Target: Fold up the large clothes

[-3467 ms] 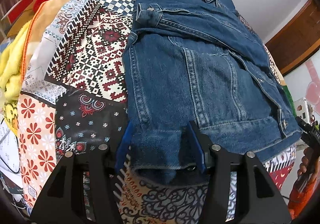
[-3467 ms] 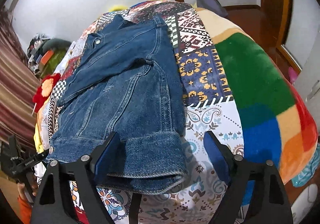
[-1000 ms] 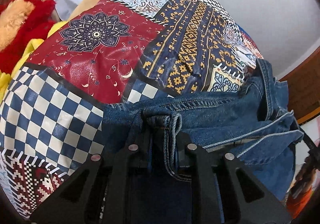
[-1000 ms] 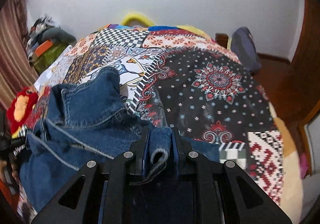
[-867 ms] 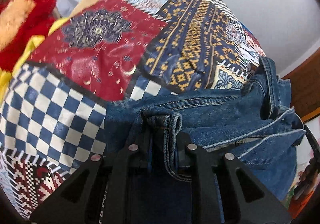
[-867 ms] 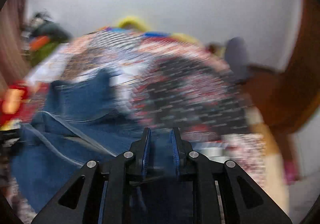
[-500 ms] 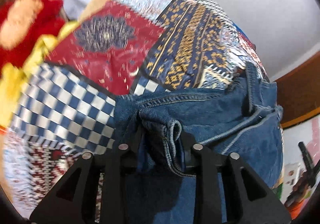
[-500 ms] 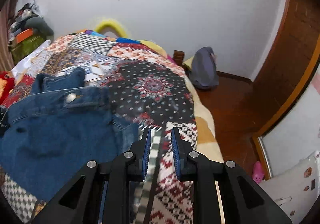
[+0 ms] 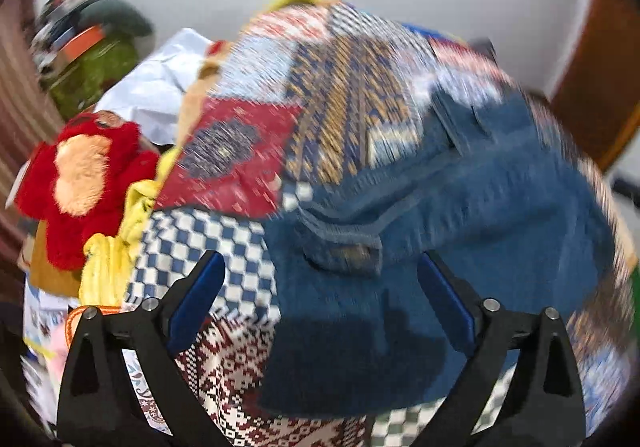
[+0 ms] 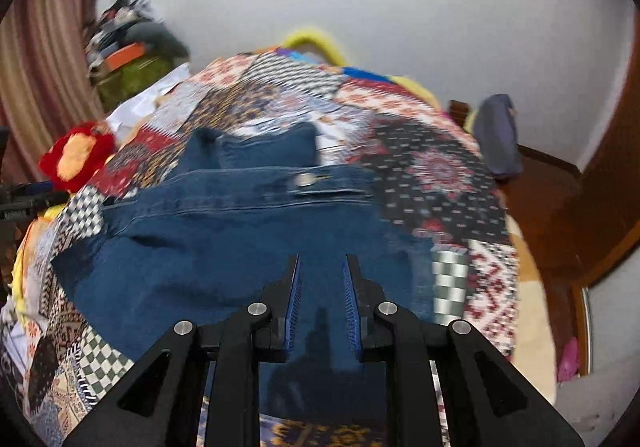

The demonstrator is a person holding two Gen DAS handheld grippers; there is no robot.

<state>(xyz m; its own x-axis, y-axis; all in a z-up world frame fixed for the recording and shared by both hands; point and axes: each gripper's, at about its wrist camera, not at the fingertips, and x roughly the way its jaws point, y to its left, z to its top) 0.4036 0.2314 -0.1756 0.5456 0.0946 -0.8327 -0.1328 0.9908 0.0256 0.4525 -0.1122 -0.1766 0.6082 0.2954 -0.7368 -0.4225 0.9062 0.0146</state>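
A blue denim jacket [image 9: 460, 215] lies folded over on the patchwork bedspread [image 9: 200, 239]. My left gripper [image 9: 319, 261] hovers above the jacket's near left part, its jaws opening wide, with nothing pressed between the blue pads. This view is blurred by motion. In the right wrist view the jacket [image 10: 224, 247] spreads across the bedspread [image 10: 440, 175], collar and a metal button at the far side. My right gripper [image 10: 322, 259] hangs over the jacket's near edge, shut to a narrow slit with no cloth in it.
A red plush toy [image 9: 80, 183] and yellow cloth [image 9: 108, 263] sit at the bed's left edge, with white sheets [image 9: 160, 87] behind. A grey bag [image 10: 496, 135] stands on the wooden floor at the right, near a wooden door [image 10: 600, 167]. Clutter [image 10: 128, 47] is piled by the curtain.
Both grippers let go of the denim hem they held a second ago and lifted back from it. The left jaws spread wide. The jacket now lies folded on the bed.
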